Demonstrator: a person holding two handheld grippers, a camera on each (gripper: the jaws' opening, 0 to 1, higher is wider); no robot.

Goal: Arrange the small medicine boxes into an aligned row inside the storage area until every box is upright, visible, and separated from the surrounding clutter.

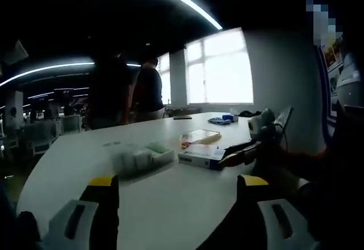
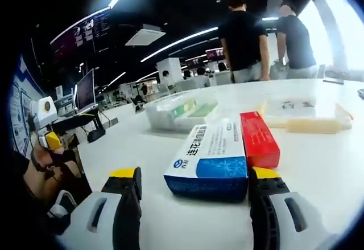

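Note:
A blue-and-white medicine box (image 2: 209, 158) lies flat on the white table (image 2: 318, 170), with a red box (image 2: 259, 139) lying against its right side. My right gripper (image 2: 196, 179) is open around the near end of the blue-and-white box; the right jaw is close to its corner and the left jaw stands apart. Beyond is a clear storage tray (image 2: 179, 111) holding small boxes. In the left gripper view the same tray (image 1: 142, 156) and blue-and-white box (image 1: 202, 154) sit mid-table, and the right gripper (image 1: 236, 158) reaches the box from the right. My left gripper (image 1: 179, 188) is open and holds nothing, well short of the tray.
A clear lidded container (image 2: 301, 116) with a beige item sits at the right of the boxes. Small blue items (image 1: 223, 119) lie at the table's far end. Two people (image 2: 244, 31) stand beyond the table's far side. A hand (image 2: 54, 170) holds the left gripper.

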